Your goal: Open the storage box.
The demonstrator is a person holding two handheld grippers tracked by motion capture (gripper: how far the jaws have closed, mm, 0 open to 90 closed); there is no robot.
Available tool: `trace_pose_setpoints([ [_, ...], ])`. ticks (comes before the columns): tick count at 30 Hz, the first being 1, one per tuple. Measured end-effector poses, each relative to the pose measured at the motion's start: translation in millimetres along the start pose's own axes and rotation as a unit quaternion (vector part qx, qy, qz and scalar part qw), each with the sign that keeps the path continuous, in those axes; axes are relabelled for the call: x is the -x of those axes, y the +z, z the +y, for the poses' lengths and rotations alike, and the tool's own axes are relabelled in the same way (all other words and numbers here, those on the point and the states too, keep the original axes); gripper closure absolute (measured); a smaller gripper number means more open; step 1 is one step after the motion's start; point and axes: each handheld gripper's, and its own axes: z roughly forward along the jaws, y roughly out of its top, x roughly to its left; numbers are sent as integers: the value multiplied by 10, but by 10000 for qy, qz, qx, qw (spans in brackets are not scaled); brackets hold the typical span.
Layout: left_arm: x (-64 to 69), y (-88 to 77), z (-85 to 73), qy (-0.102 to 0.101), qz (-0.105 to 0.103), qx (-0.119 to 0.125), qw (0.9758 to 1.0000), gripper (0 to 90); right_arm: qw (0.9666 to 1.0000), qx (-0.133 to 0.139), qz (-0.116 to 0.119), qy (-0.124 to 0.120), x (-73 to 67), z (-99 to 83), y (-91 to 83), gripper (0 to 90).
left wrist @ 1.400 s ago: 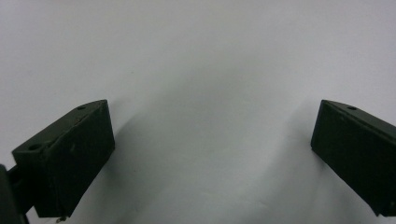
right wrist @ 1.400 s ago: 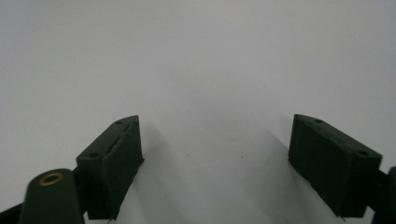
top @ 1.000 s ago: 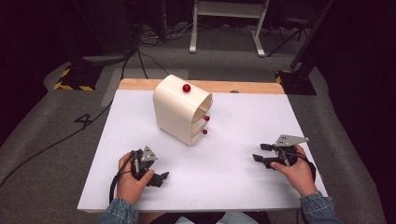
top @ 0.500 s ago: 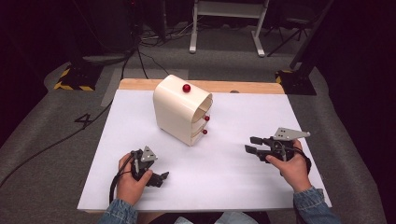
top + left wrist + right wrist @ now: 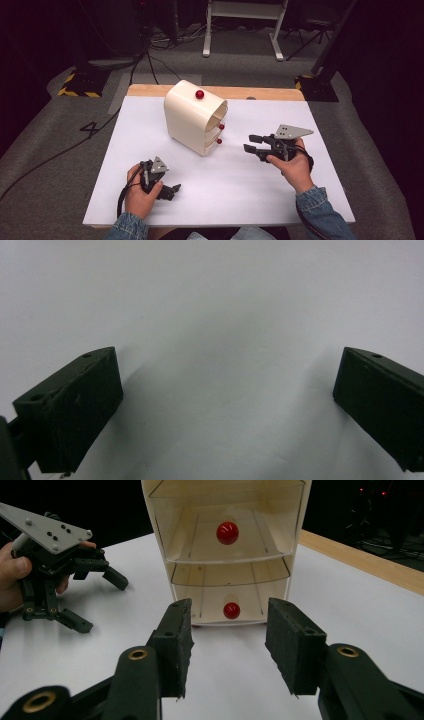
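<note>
High view: a white table (image 5: 225, 200) with a cream drawer unit (image 5: 192, 117) standing at its far centre, drawer fronts turned toward the near right. A red knob (image 5: 199, 94) shows on its top; two more knobs mark the drawer fronts, the lower knob (image 5: 219, 141) nearest the table.

Left gripper (image 5: 172, 190): held low at the near left, lying against the table, jaws pointing right. In the left gripper view its jaws are spread wide over bare white surface, grasping nothing.

Right gripper (image 5: 253, 142): held right of the drawers, jaws pointing left toward the drawer fronts, near but apart from them. In the right gripper view its jaws are parted and empty, framing the lower knob (image 5: 231, 610); the middle knob (image 5: 227, 533) lies above.
</note>
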Motion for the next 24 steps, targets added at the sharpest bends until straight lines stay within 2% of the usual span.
trace_pose_setpoints([
  [6, -1, 0, 0, 2, -3, -3, 10000, 0, 9997, -27, 71, -224, 14, 37, 200, 539],
  [12, -2, -1, -1, 15, 4, -1, 10000, 0, 9982, -221, -27, -558, 69, 15, 396, 557],
  [18, -1, -1, -1, 13, 5, 3, 10000, 0, 9982, -330, 127, -480, 90, -59, 586, 578],
  [24, -2, -1, -1, 16, 4, 0, 10000, 0, 9979, -474, 139, -415, 112, -134, 755, 616],
])
